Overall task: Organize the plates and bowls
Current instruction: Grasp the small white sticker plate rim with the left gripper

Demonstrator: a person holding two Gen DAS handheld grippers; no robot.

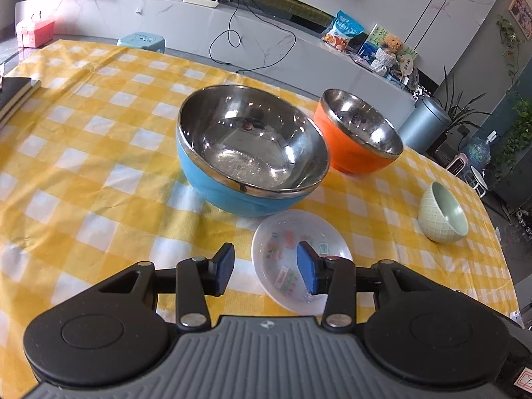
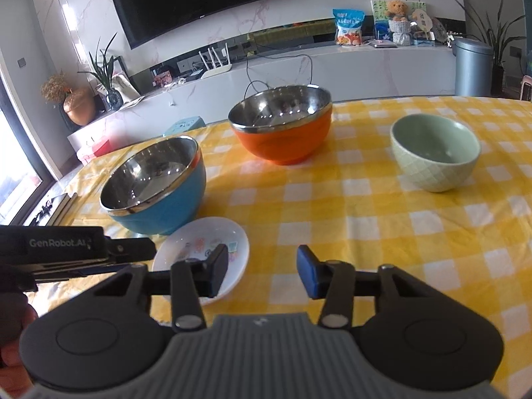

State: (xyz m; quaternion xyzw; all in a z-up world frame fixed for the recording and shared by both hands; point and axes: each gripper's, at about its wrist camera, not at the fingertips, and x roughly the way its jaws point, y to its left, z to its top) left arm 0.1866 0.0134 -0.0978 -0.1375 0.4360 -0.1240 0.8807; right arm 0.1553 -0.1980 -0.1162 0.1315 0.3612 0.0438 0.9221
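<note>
Left gripper (image 1: 264, 267), jaws wide apart, holding nothing, low over edge of small white plate (image 1: 301, 259). Right gripper (image 2: 262, 271) just as wide, nothing held, above yellow checked cloth (image 2: 382, 232) right of plate. Little colored pictures on plate, no food. Right behind plate, almost touching: big blue bowl (image 1: 252, 153), shiny metal inside, nothing in it. Further back, orange bowl (image 2: 282, 129), shiny inside too, nothing in it. Off to right, well apart from others: small pale green bowl (image 2: 435, 151) with bumpy criss-cross outside, smooth inside, nothing in it. All four dishes upright on table, none stacked.
</note>
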